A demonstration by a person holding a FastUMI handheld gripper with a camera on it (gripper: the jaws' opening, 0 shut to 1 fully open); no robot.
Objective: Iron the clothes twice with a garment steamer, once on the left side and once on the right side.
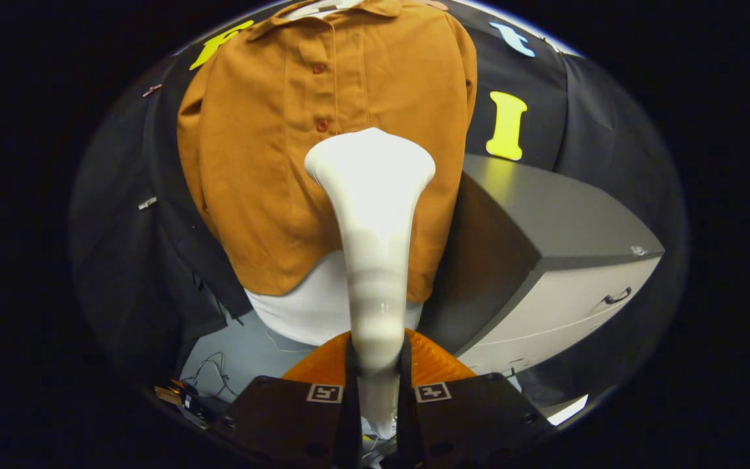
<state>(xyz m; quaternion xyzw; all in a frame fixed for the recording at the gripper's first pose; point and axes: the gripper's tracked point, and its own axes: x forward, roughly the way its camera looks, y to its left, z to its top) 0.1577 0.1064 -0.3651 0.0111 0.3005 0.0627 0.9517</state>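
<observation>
The white garment steamer [373,260] stands upright, clamped between the jaws of the gripper [377,378], its flared head against the lower front of the orange shirt [264,163]; a grey cabinet [557,260] stands to the right

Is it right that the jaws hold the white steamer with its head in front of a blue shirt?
Not quite: in the gripper view the shirt is orange-brown, not blue. The jaws do hold the white steamer, with its head in front of the shirt.
</observation>
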